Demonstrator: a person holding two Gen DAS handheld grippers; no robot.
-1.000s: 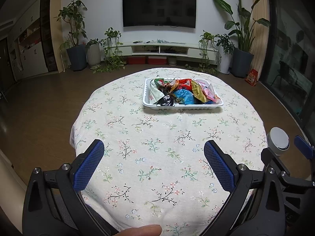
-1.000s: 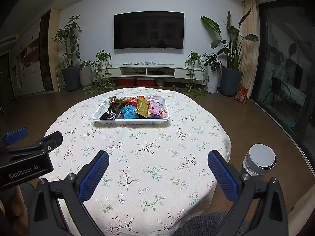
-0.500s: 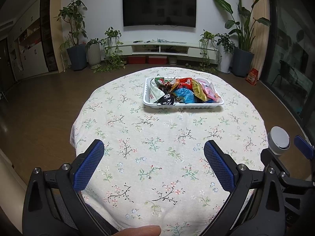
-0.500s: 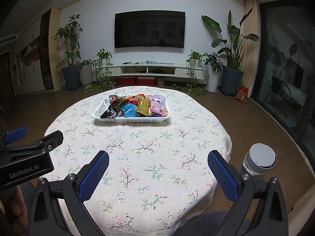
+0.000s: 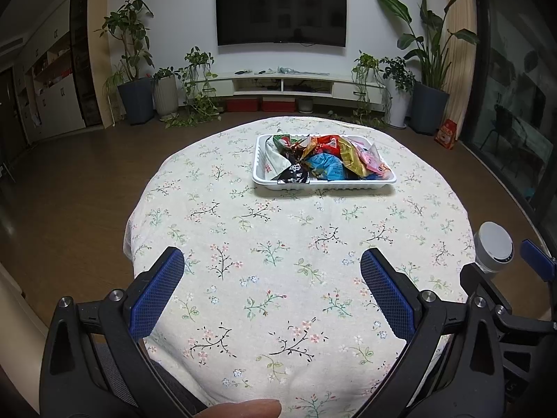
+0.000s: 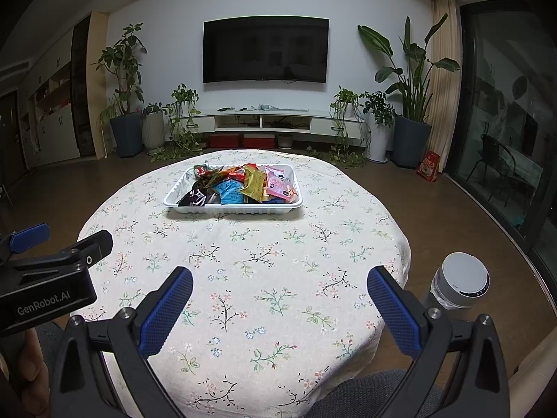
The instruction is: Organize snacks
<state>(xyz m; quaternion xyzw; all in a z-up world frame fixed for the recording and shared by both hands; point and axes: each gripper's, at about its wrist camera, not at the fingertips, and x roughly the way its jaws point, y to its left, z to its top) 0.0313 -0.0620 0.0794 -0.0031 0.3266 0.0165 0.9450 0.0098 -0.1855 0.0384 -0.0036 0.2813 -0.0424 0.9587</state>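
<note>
We are holding the left gripper (image 5: 271, 271) and right gripper (image 6: 278, 289) over the near table (image 5: 243, 244), fingers spread wide, gripping nothing. The snacks (image 5: 323, 163) are lying in the tray (image 5: 323, 185) at the far side.

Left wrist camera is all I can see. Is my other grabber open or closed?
Observer: Open. The right gripper has its blue fingers spread wide above the tablecloth, with nothing between them.
Child: Is there any writing on my left grabber?
Observer: Yes. The right wrist view shows the side of the left gripper, and a label there reads GenRobot.AI.
</note>
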